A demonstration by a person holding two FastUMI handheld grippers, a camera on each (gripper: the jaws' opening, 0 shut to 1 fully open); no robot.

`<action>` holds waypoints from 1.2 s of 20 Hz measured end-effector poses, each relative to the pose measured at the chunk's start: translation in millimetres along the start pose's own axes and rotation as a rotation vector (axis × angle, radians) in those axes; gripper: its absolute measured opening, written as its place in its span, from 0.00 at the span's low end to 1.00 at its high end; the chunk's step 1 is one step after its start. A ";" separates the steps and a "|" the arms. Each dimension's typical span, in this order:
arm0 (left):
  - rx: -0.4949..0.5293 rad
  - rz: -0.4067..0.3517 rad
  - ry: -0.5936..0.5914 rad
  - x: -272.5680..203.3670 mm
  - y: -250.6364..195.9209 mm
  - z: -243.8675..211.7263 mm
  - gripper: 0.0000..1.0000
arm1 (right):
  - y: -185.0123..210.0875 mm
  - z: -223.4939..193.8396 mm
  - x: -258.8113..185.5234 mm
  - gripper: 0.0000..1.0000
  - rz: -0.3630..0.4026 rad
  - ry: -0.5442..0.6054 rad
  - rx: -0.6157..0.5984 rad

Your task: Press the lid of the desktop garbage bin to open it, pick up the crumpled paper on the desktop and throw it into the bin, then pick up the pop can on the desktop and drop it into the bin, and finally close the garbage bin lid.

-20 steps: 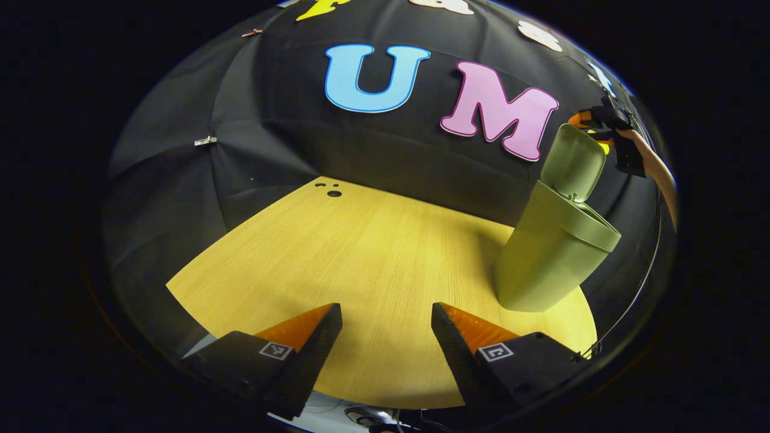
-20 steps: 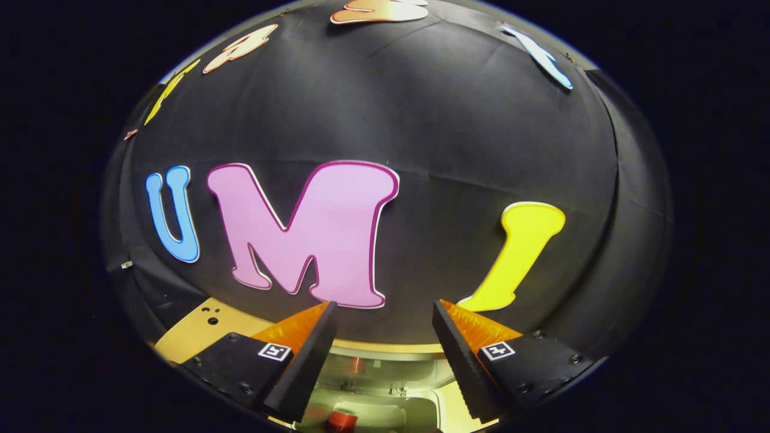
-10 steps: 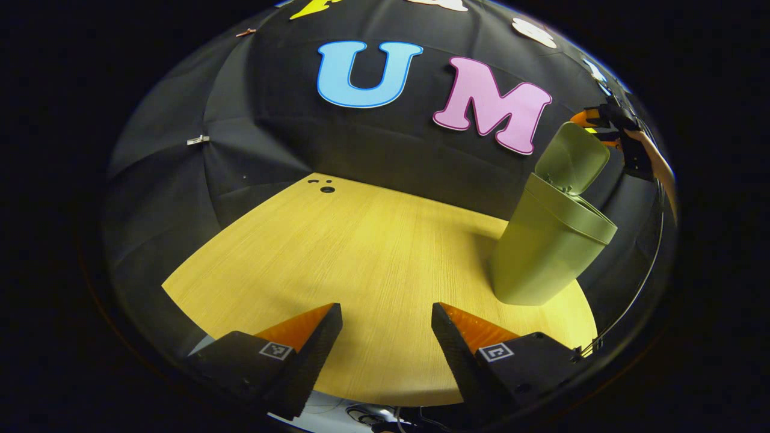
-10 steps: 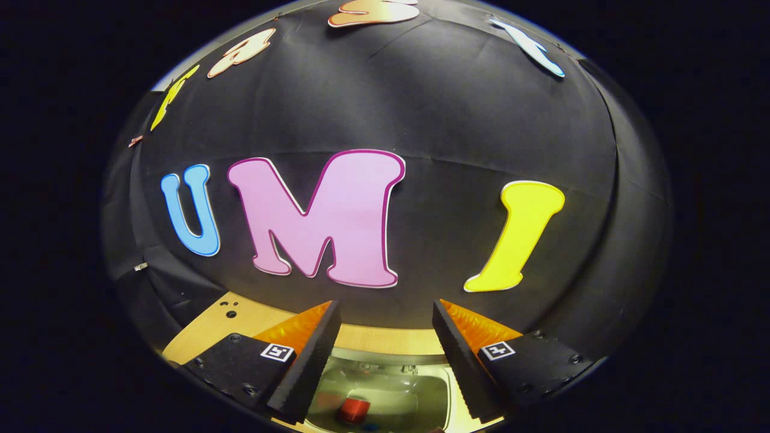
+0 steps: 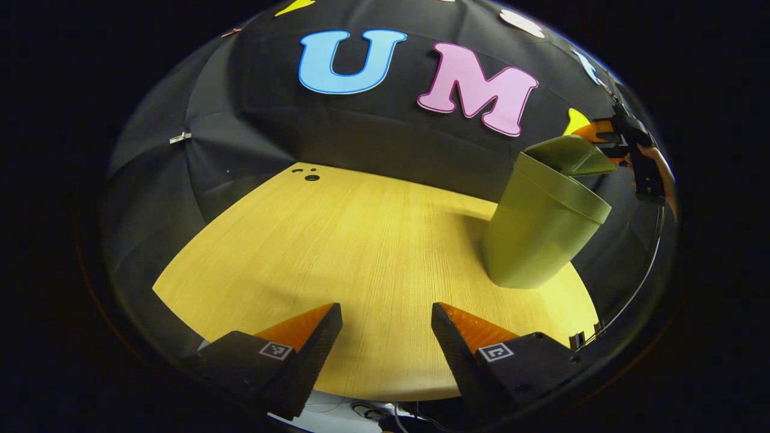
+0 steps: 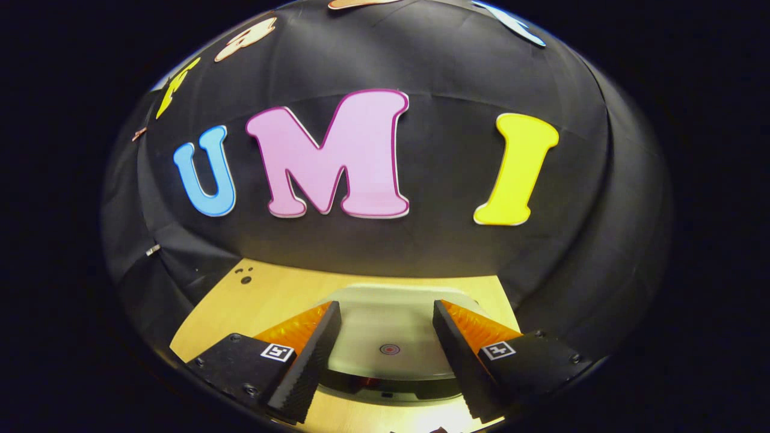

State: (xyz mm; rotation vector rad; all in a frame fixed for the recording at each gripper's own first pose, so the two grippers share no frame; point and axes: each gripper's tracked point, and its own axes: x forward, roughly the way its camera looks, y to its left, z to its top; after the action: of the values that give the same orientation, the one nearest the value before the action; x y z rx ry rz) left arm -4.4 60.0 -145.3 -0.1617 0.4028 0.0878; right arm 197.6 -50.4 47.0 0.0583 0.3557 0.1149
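Note:
The green bin (image 5: 541, 234) stands on the right part of the wooden table (image 5: 337, 240). Its lid (image 5: 571, 155) is tilted low over the rim, nearly down. My right gripper (image 5: 592, 137), held by a hand, is at the lid's raised far edge. In the right gripper view the lid (image 6: 388, 328) lies just beneath my open right gripper (image 6: 387, 328), with a small red round mark (image 6: 390, 349) between the fingers. A dark gap under the lid's near edge shows a sliver of something reddish (image 6: 367, 381). My left gripper (image 5: 387, 325) hovers open over the table's near edge, holding nothing.
Small holes (image 5: 311, 177) mark the table's far left corner. The black cloth wall rises close behind the bin. The table's front edge runs just under my left fingers, with cables (image 5: 385, 414) below it.
The lid has swung down from upright to nearly closed. My right gripper has come down and over it, and the bin's open inside is now covered. My left gripper has barely shifted.

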 end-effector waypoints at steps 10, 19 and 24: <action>0.045 0.034 0.006 -1.8 6.3 6.5 0.96 | 5.0 -56.8 0.0 0.98 -0.004 0.052 -0.001; 0.039 0.065 0.001 -0.4 5.4 9.0 0.96 | 4.6 -63.6 -1.1 0.98 -0.011 -0.002 0.035; 0.051 0.052 0.003 2.5 -5.5 6.5 0.96 | 5.3 -65.1 2.4 0.98 -0.011 -0.023 0.008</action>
State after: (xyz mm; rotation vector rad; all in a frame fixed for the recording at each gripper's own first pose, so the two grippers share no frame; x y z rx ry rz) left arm 1.0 55.9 -139.7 -0.1013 0.4122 0.1281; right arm 176.5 -42.5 -14.3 0.0657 0.3337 0.1020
